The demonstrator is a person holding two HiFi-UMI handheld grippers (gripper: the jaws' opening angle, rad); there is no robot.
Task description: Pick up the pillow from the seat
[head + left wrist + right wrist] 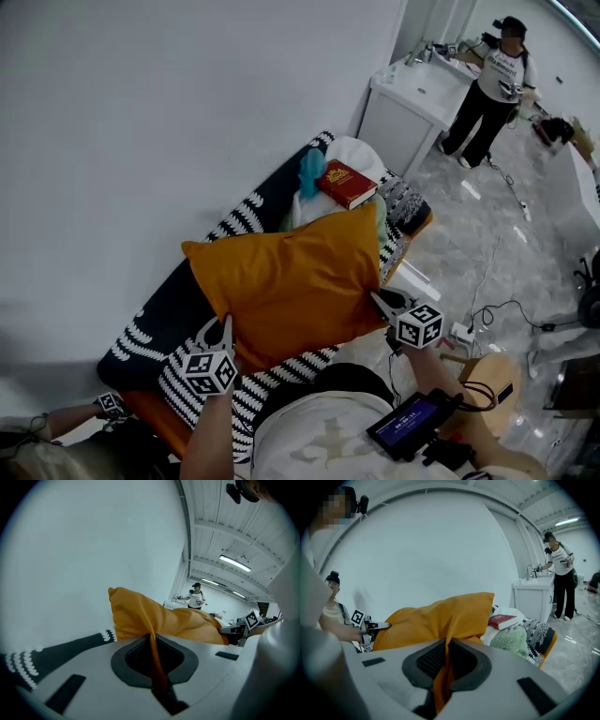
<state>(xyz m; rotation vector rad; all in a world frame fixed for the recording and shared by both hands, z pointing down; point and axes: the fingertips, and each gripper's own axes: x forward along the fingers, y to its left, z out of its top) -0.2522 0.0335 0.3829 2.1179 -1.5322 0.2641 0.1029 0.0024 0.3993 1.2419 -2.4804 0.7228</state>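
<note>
The left gripper (225, 330) and the right gripper (380, 302) are each clamping shut on a fold of the orange pillow (291, 277), at its 7 and 4 o'clock corners, as the apparently soft, light cushion is hanging just above the striped seat (281, 377)

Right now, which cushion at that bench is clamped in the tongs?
The orange pillow, pinched at its near edge by the left tongs and right tongs. The white cushion at the far end just lies under a red book.
</note>
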